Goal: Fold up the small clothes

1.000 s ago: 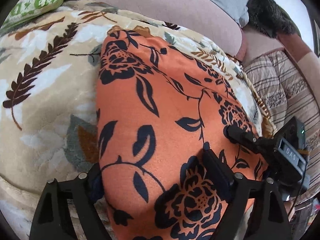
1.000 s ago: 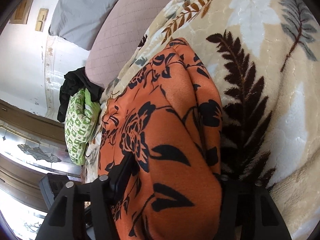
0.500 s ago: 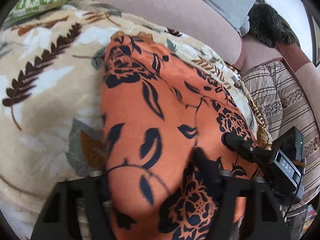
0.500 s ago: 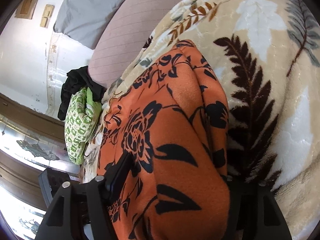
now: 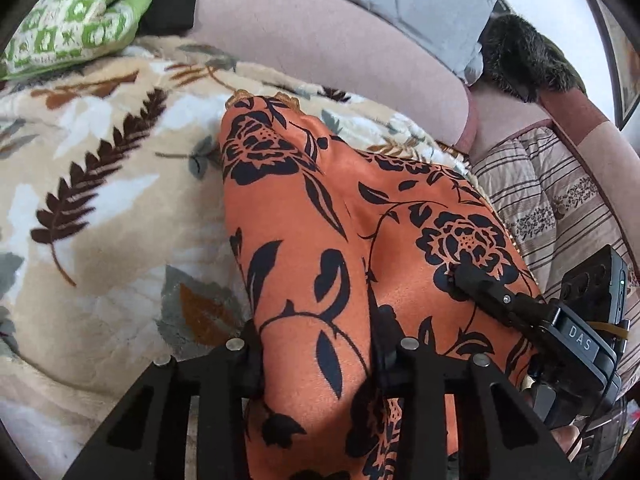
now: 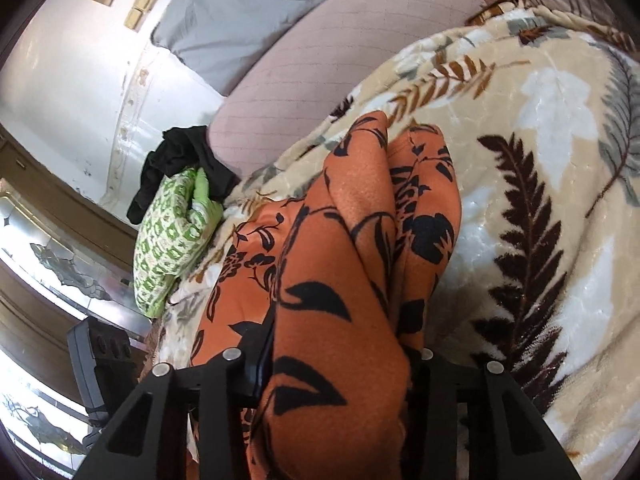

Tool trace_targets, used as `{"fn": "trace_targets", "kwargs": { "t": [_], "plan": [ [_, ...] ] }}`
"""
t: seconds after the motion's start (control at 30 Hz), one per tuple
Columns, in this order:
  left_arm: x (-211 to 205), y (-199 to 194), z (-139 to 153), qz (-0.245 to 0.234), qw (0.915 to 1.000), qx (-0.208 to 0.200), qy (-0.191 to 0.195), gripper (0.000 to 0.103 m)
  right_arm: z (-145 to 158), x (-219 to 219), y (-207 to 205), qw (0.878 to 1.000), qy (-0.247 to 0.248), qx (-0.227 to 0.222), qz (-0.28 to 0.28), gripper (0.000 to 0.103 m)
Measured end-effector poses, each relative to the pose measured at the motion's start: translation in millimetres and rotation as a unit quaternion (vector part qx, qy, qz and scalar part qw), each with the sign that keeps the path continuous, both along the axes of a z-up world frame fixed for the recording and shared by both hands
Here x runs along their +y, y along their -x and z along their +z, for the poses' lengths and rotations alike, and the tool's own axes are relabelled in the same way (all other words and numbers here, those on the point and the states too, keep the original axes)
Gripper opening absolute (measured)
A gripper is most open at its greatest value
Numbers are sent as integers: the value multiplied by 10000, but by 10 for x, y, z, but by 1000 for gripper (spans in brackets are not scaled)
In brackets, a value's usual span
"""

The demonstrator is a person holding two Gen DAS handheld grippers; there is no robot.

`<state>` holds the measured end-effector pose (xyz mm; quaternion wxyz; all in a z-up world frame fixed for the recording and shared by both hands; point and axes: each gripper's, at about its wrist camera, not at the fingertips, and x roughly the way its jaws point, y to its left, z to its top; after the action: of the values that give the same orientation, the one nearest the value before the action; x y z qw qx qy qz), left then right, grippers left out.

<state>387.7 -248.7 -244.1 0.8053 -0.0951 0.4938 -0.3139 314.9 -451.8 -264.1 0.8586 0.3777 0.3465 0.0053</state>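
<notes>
Two grippers closing on one orange floral garment, lifted off the leaf-print blanket

The left gripper [image 5: 316, 364] and right gripper [image 6: 340, 372] each had cloth of the orange garment [image 5: 352, 240] bunched between narrowing fingers. Only the left view showed the striped quilt [image 5: 548, 208] beside the blanket [image 5: 100, 200]; only the right view showed the wall switches [image 6: 140, 6]. One green pillow [image 6: 172, 236] lay behind the garment.

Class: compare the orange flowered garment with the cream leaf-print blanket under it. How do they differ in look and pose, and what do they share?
Colour: the garment is orange with black flowers; the blanket is cream with brown, grey and white leaves.
Surface: the garment looks smooth; the blanket looks plush.
Pose: the garment is bunched into ridges at its near end; the blanket lies spread beneath it.
Both carry plant prints.
</notes>
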Motion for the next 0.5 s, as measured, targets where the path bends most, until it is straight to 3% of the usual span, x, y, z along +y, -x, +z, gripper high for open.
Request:
{"fn": "trace_targets", "kwargs": {
  "t": [0.2, 0.4, 0.5],
  "plan": [
    [289, 108, 377, 150, 9992, -357, 86, 38, 304, 179, 76, 9988, 10, -463, 126, 44],
    [589, 297, 696, 271, 9955, -886, -185, 38, 589, 475, 151, 9962, -69, -801, 323, 44],
    [789, 333, 758, 363, 9945, -955, -207, 38, 682, 687, 181, 9948, -115, -895, 463, 44]
  ]
}}
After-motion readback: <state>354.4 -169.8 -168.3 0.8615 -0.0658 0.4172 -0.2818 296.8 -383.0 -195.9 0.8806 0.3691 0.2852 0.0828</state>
